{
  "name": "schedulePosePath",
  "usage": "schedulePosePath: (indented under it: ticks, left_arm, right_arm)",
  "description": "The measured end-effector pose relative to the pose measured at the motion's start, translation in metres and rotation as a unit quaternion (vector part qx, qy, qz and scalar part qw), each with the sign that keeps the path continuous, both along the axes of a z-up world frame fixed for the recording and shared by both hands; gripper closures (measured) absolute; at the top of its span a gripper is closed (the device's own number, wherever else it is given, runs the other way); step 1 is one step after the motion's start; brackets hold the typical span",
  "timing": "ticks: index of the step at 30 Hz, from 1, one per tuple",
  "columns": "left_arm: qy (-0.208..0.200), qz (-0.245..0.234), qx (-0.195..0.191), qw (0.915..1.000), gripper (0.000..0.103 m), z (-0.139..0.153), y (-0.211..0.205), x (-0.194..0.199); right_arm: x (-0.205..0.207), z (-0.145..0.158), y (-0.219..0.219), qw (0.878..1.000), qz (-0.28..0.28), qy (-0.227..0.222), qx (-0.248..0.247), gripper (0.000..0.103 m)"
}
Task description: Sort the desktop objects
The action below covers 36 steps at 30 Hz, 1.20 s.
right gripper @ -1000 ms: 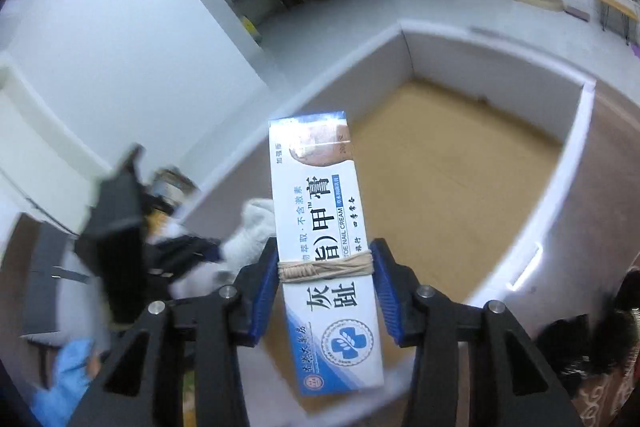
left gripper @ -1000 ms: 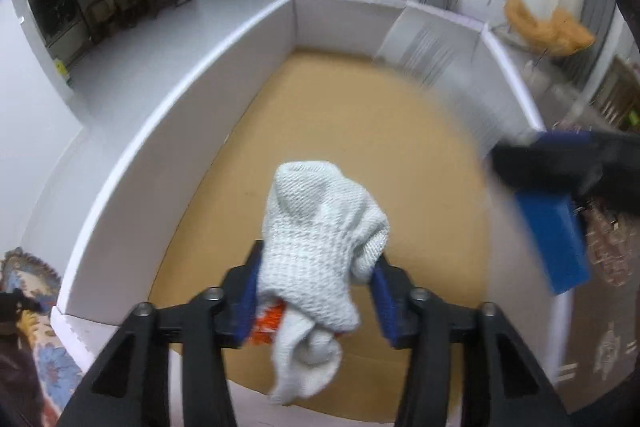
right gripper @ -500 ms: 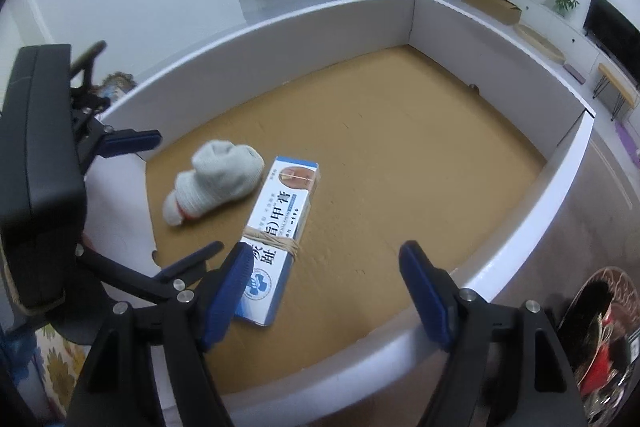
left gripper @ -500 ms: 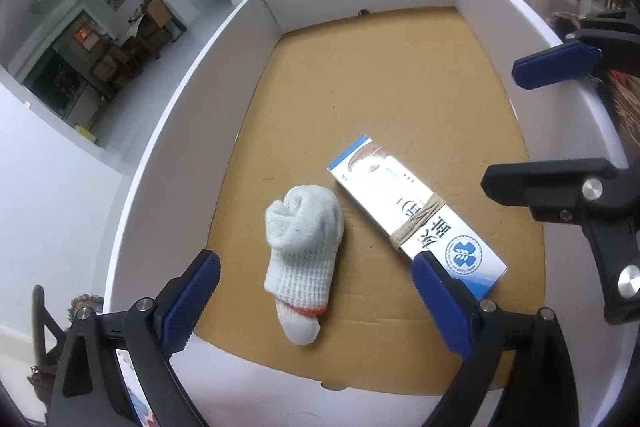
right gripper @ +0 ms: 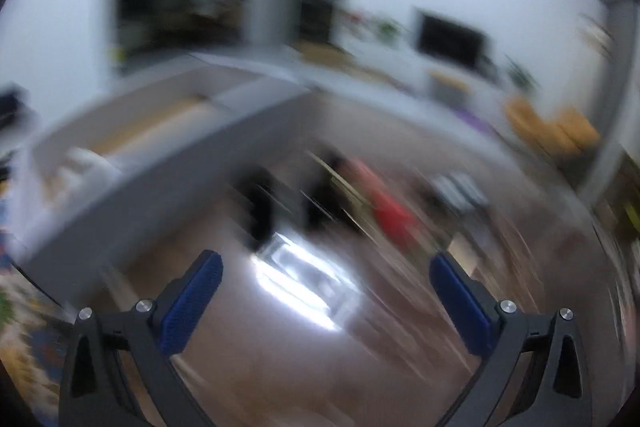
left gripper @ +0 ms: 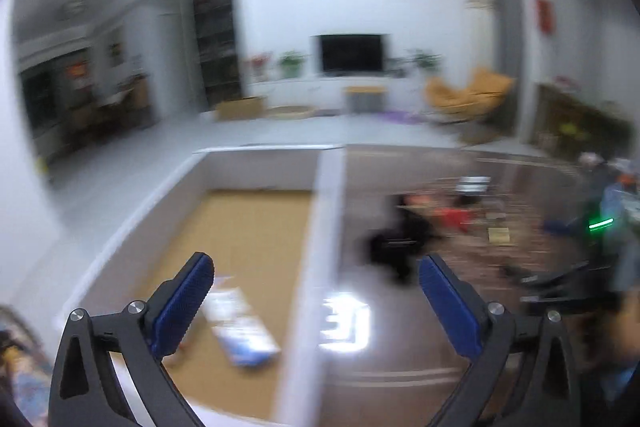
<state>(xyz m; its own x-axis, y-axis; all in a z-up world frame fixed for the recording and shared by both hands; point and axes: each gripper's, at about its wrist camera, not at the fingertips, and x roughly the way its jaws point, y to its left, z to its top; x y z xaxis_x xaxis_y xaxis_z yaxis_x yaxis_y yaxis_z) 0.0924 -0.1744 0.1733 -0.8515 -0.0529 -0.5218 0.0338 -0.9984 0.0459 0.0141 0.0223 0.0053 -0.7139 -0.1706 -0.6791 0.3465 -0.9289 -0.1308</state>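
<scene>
Holding both claws spread wide, nothing between the blue pads. My left gripper (left gripper: 316, 291) sits at the bottom of the frame, straddling the white wall of the open cardboard box (left gripper: 320, 227). Left of that wall, on the brown box floor in the lower left of the frame, lies the blue-and-white carton (left gripper: 240, 327), blurred, just beside my left pad. My right gripper (right gripper: 326, 287) hangs over the glossy brown tabletop (right gripper: 280, 367); heavy blur here. A pale lump, probably the white sock (right gripper: 86, 169), shows inside the box at the left edge. Dark and red clutter (right gripper: 384, 211) mid-frame, too smeared to name.
</scene>
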Motion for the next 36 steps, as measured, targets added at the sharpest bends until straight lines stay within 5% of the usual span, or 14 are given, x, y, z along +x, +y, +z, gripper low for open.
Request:
schedulePosePath:
  ticks: [5,9,13,23,26,36]
  left_arm:
    - [-0.067,-0.079,0.011,0.9946,0.0,-0.059,0.103,-0.028]
    - [-0.112,-0.076,-0.032,0.9902,0.0,-0.129,0.153,-0.08]
    - [-0.136,-0.058,-0.042,0.9881,0.0,-0.163,0.164,-0.122]
    - [-0.155,-0.041,-0.028,0.9868,0.0,-0.185,0.164,-0.164]
    - [-0.191,-0.047,-0.022,0.9803,0.0,-0.196,0.166,-0.179]
    - [-0.203,-0.046,0.015,0.9779,0.0,-0.201,0.16,-0.181]
  right_arm:
    - [-0.01,-0.055,0.111,0.988,-0.129,-0.085,0.017,0.0]
    - [-0.028,-0.069,0.136,0.984,-0.139,-0.107,0.014,0.0]
    - [-0.036,-0.071,0.152,0.984,-0.141,-0.106,-0.017,0.0]
    - [-0.053,-0.073,0.153,0.984,-0.137,-0.109,-0.035,0.0]
    - [-0.054,-0.073,0.151,0.984,-0.137,-0.108,-0.035,0.0]
    - [-0.055,-0.073,0.149,0.984,-0.137,-0.108,-0.035,0.0]
